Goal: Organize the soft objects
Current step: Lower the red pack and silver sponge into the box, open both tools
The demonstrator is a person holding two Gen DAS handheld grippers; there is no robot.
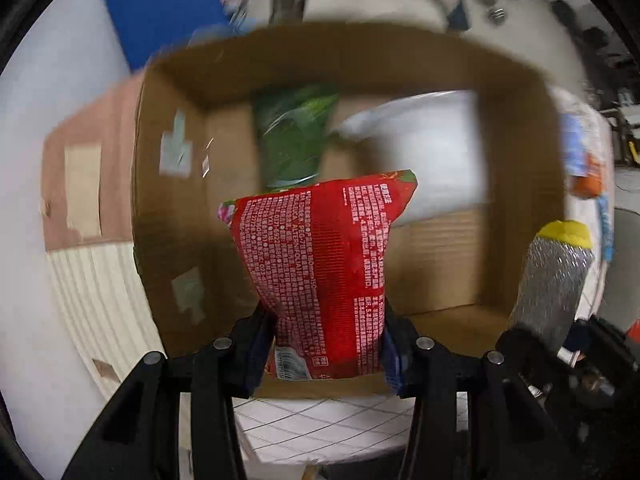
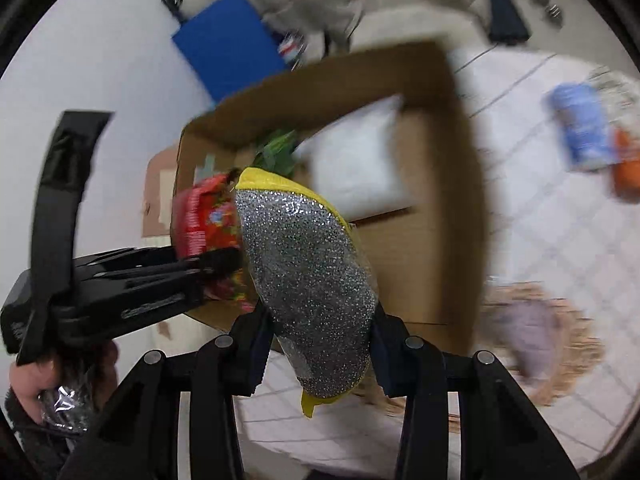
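My left gripper [image 1: 326, 344] is shut on a red soft packet [image 1: 320, 264] with white print, held upright over the near edge of an open cardboard box [image 1: 520, 184]. My right gripper [image 2: 320, 344] is shut on a silver glittery sponge with yellow backing [image 2: 308, 280], also above the box's near edge [image 2: 452, 200]. In the left wrist view the sponge [image 1: 552, 280] shows at the right. In the right wrist view the left gripper [image 2: 216, 268] and its red packet [image 2: 204, 216] show at the left. Inside the box lie a green packet [image 1: 296, 136] and a white soft pack [image 1: 424, 148].
The box stands on a white checked tablecloth [image 2: 552, 208]. To its right lie a blue packet [image 2: 580, 124], an orange item [image 2: 628, 168] and a lilac object on a brown mat [image 2: 532, 332]. A blue panel [image 1: 160, 4] and a pink box [image 1: 88, 176] stand at the left.
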